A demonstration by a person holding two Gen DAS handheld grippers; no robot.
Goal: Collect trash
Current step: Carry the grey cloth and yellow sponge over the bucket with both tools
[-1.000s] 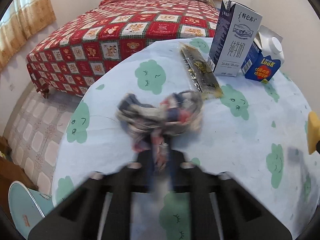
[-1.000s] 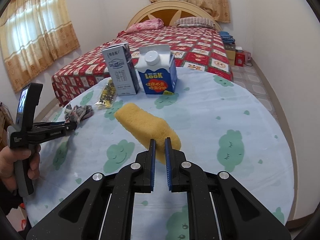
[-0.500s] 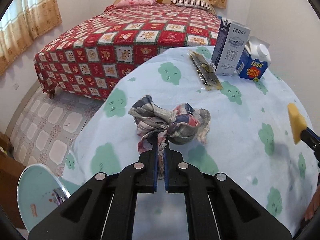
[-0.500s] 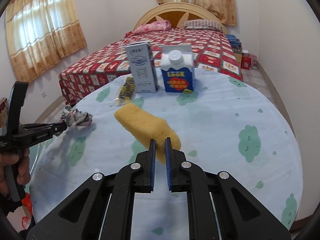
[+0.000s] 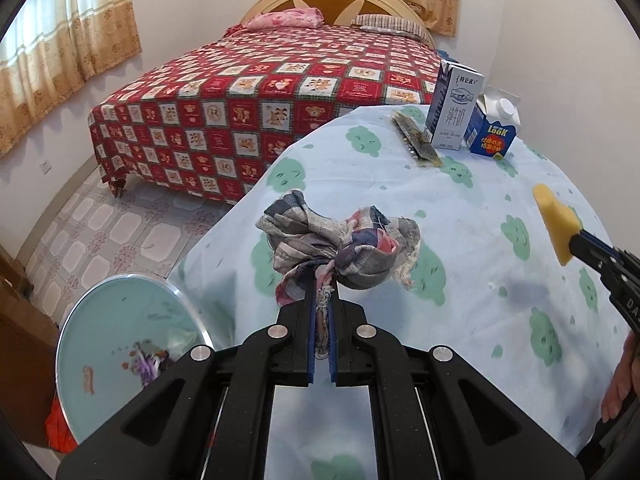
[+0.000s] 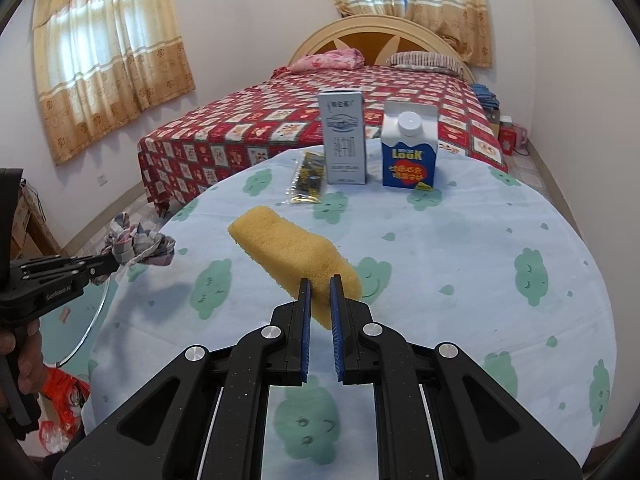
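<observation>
The left tongs [image 5: 323,284] were clamped on a knotted, crumpled plaid cloth rag [image 5: 340,244], and over the last second had carried it up and back toward the near left edge of the round bench [image 5: 500,320] with its pale blue, green-cloud tablecloth; a second earlier the rag sat low over the bench top. The right tongs [image 6: 320,292] still pinched one end of a yellow oblong sponge [image 6: 292,252], held above the bench much as before.

Beyond the sponge on the bench lay a flat, dark, gold-printed plastic wrapper [image 6: 308,178], a tall grey-white milk carton [image 6: 345,138] just right of it, and a blue gable-top carton with a white cap [image 6: 408,146] further right, both standing upright. Left of the bench, below the rag, a round, pale green glass disc [image 5: 124,352] showed with red bags [image 6: 64,392] under it. A bed with a red patchwork cover [image 5: 272,96] stood behind the bench.
</observation>
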